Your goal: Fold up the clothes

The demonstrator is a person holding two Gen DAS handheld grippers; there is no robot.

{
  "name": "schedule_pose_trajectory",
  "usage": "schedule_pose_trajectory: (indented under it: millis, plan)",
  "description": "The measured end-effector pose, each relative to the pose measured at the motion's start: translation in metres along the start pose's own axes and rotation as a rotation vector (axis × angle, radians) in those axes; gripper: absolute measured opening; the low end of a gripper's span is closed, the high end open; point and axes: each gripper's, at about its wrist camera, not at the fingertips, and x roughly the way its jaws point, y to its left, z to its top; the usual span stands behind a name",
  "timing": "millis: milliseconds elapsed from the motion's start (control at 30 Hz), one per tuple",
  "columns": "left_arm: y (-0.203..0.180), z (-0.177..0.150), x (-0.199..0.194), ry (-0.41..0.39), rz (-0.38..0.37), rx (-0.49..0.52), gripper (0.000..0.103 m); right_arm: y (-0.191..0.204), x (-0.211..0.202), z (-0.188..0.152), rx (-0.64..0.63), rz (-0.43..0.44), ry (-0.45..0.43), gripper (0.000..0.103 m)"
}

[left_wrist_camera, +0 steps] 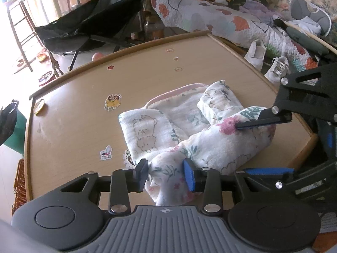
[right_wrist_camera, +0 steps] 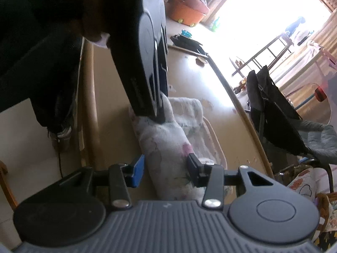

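Observation:
A white cloth garment printed with bears and flowers, with pink trim, lies bunched on the wooden table. My left gripper is shut on a gathered fold at the garment's near end. At the right, my right gripper clamps a rolled edge by a pink flower, one finger lying on top. In the right wrist view the garment fills the gap between the pads of my right gripper. Beyond it, the left gripper presses down on the far end of the same roll.
Stickers dot the table, and a small round object sits at its raised left rim. Beyond it stand a dark folding chair, a quilted bed, white sneakers and a stool. A person's dark clothing is near.

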Motion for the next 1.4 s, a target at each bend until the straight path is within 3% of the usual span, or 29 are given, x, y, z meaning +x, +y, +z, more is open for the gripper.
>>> schedule_pose_trajectory:
  millis: [233, 500, 700, 933, 1133, 1267, 1400]
  plan:
    - [0.0, 0.0, 0.0, 0.001, 0.019, -0.004, 0.049, 0.003, 0.016, -0.004, 0.013, 0.007, 0.024, 0.044]
    - [0.004, 0.001, 0.001, -0.002, 0.012, -0.034, 0.05, 0.0, 0.019, -0.01, 0.066, 0.026, 0.016, 0.045]
    - [-0.003, 0.003, -0.004, -0.019, 0.049, 0.03, 0.054, -0.005, 0.019, -0.011, 0.099, 0.047, 0.015, 0.045]
    - [-0.017, -0.011, -0.039, -0.138, 0.097, 0.256, 0.055, -0.014, 0.02, -0.014, 0.105, 0.086, 0.02, 0.041]
    - [-0.032, -0.029, -0.058, -0.218, 0.102, 0.536, 0.057, -0.023, 0.02, -0.016, 0.128, 0.128, 0.01, 0.041]
    - [-0.041, -0.031, -0.061, -0.239, 0.072, 0.664, 0.057, -0.039, 0.024, -0.017, 0.177, 0.186, 0.001, 0.041]
    - [-0.053, -0.031, -0.054, -0.238, 0.095, 0.809, 0.057, -0.055, 0.026, -0.019, 0.232, 0.267, 0.003, 0.041]
